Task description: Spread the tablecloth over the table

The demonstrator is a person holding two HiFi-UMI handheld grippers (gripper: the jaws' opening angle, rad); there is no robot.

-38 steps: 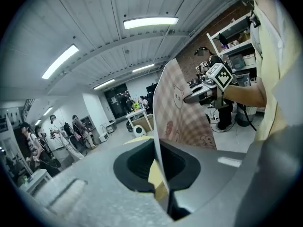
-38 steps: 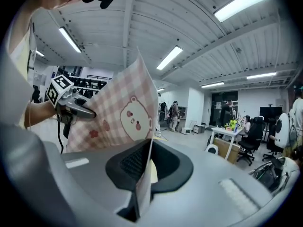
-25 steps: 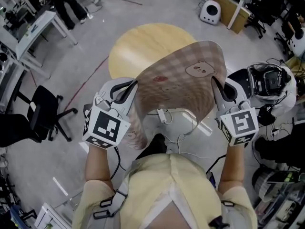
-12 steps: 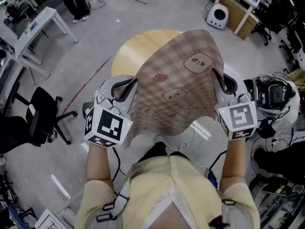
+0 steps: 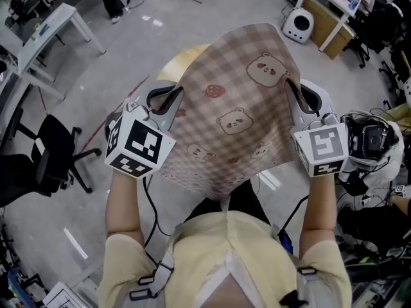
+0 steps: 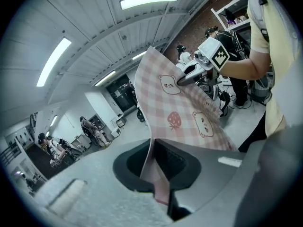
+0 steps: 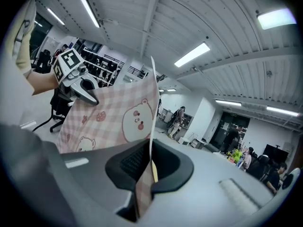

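Head view: a pink-and-beige checked tablecloth (image 5: 237,114), printed with bear faces and strawberries, hangs stretched between the left gripper (image 5: 172,98) and the right gripper (image 5: 294,95), above a round wooden table (image 5: 174,68)

Left gripper view: the fingers (image 6: 132,164) are clamped on the cloth's edge, and the cloth rises from between them and spreads to their right

Right gripper view: the fingers (image 7: 128,167) pinch the opposite edge, and the cloth spreads to their left
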